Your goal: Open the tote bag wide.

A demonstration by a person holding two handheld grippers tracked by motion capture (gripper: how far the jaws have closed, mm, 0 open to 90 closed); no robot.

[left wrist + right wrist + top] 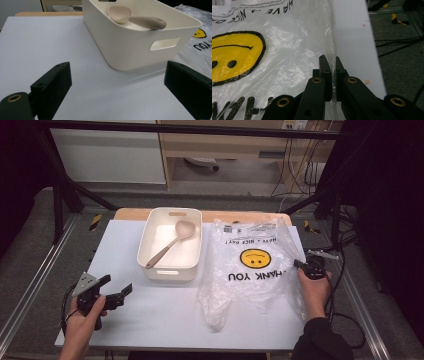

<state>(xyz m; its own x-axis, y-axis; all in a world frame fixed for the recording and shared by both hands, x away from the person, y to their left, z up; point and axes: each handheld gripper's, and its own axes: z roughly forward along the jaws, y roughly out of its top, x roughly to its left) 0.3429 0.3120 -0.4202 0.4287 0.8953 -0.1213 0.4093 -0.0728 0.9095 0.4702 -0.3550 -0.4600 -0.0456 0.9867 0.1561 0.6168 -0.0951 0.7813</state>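
A white table (150, 320) was laid out under the high view, and on its right half a clear plastic bag (250, 270) was spread flat and crumpled, printed with a yellow smiling face (253, 258) and black lettering. To the left of the bag, touching or just beside it, a cream plastic bin (192, 240) was placed, and a beige spoon (170, 245) was laid in it, its handle propped on the near rim.

The bag was judged to be very light, limp and slippery; it would be expected to sag, stretch and slide rather than keep any shape, and it could be torn by a hard pull. A grip at a bunched edge or handle fold was thought best, not on the flat printed face.

The right gripper (332, 65) was held at the bag's right edge, its jaws pressed together on a thin upright fold of the film, as was shown in the right gripper view. The left gripper (117, 287) was rested on the table near the front left corner, well apart from the bag, its jaws spread wide with nothing between them.
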